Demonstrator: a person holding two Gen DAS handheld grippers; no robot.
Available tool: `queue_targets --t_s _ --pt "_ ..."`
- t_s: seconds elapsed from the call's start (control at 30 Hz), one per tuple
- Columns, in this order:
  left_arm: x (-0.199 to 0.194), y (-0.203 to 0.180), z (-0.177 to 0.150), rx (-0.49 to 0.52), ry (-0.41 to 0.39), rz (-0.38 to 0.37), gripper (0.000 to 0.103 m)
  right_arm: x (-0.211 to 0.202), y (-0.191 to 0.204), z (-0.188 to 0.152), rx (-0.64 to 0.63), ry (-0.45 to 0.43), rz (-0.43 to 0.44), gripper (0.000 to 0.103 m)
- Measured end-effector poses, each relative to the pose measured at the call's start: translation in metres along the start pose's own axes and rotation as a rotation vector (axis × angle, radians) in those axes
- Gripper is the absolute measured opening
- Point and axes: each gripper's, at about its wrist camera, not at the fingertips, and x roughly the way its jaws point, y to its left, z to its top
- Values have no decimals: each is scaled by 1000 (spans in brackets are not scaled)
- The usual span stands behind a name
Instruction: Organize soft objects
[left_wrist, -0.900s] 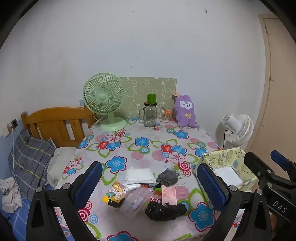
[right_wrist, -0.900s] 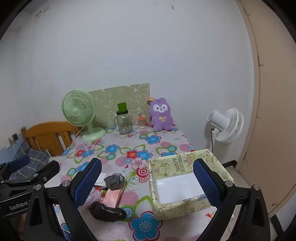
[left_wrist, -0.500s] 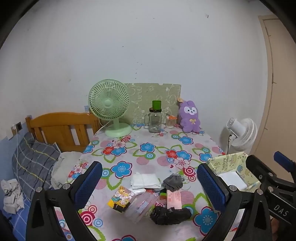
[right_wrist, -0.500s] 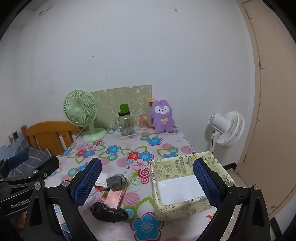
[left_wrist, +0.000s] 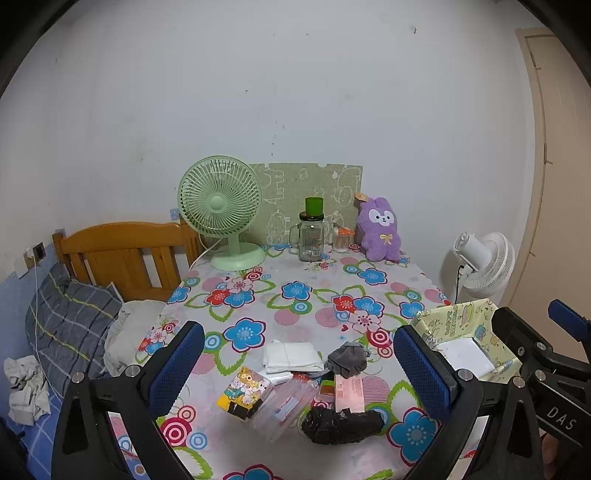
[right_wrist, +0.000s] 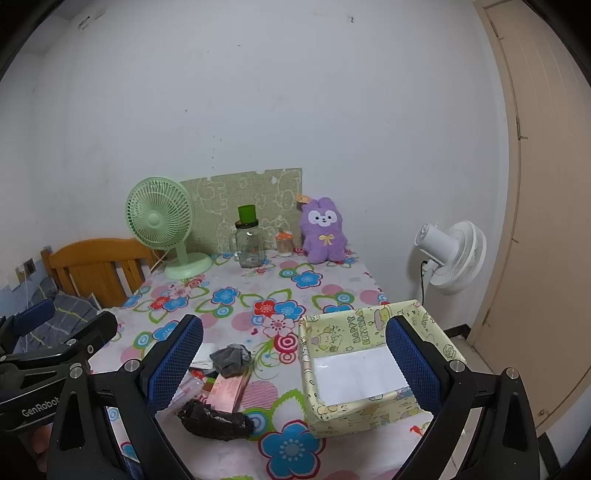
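Observation:
Near the front edge of the flowered table (left_wrist: 295, 295) lies a pile: a folded white cloth (left_wrist: 291, 356), a grey sock (left_wrist: 347, 363), a cartoon tissue pack (left_wrist: 245, 393), a clear packet (left_wrist: 284, 406), a pink packet (left_wrist: 349, 391) and a black crumpled bag (left_wrist: 341, 424). To the right of the pile stands a yellow paper box (right_wrist: 332, 332) holding only a white liner. A purple plush bunny (right_wrist: 323, 230) sits at the back. My left gripper (left_wrist: 297, 332) hovers open before the pile. My right gripper (right_wrist: 292, 325) hovers open between pile and box. Neither holds anything.
At the table's back stand a green desk fan (left_wrist: 219, 199), a glass jar mug (left_wrist: 310, 236), a small jar (left_wrist: 341, 240) and a green board (left_wrist: 306, 192). A white floor fan (right_wrist: 454, 254) and a door are on the right. A wooden bed (left_wrist: 122, 254) is on the left.
The left gripper has drawn back a little from the table, so the pile looks smaller. The right gripper has hardly moved. Both stay open.

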Motion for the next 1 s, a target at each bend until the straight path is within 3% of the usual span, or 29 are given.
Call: queue_targets --t_s 1.0 --pt "0 0 0 7 -9 0 103 -1 -1 4 6 4 -12 100"
